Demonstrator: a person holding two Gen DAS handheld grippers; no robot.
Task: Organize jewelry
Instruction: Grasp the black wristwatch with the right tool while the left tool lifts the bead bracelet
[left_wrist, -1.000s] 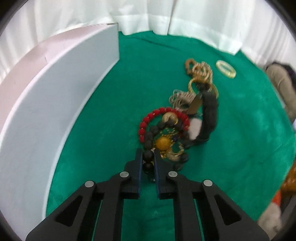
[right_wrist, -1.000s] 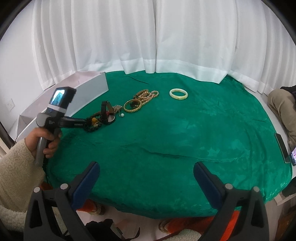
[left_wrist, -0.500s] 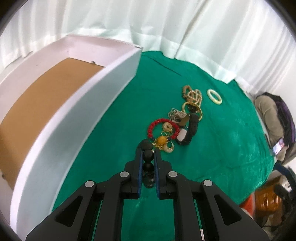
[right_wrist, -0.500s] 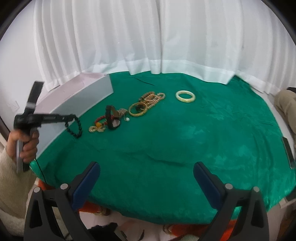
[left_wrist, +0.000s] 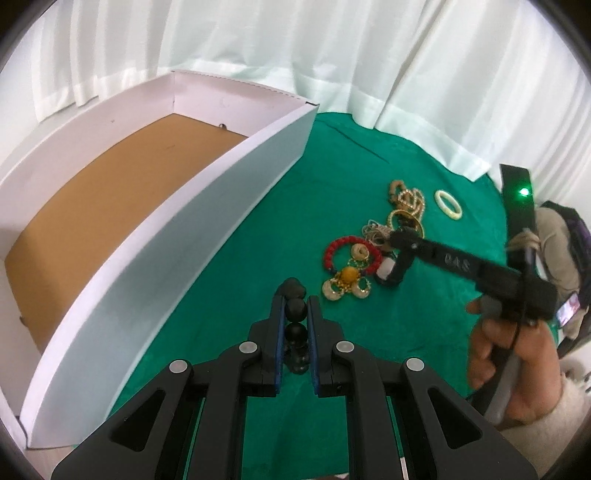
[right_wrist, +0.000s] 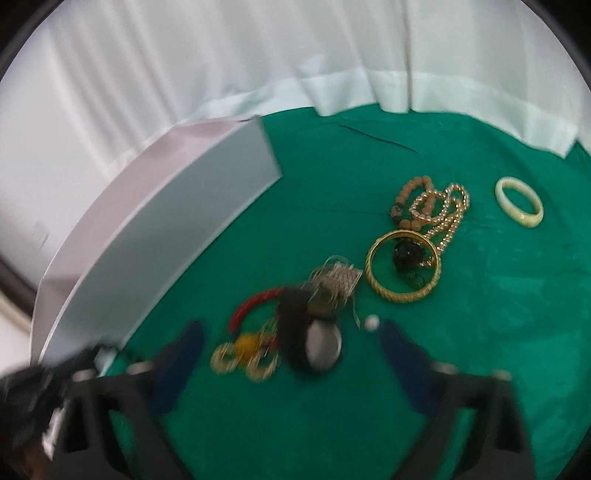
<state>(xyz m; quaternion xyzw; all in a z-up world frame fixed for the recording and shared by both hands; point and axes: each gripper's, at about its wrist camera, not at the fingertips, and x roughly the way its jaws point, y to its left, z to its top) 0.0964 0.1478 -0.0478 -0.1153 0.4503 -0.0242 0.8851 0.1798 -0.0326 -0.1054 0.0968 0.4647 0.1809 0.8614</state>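
On green cloth (left_wrist: 229, 280): jewellery pile, beside open white box (left_wrist: 207, 206)
Left gripper (left_wrist: 295, 314): clamped on black bead bracelet (left_wrist: 295, 332), raised over cloth
Right gripper (right_wrist: 291, 343): jaws just been closing, blurred, either side of black watch (right_wrist: 306, 332); contact unclear
Cream bangle (right_wrist: 519, 205): apart, far side

left wrist: looking down over box (left_wrist: 207, 206) | right wrist: looking down, close | both sharing jewelry (left_wrist: 354, 266) (right_wrist: 295, 325), cloth (left_wrist: 258, 258) (right_wrist: 480, 314)
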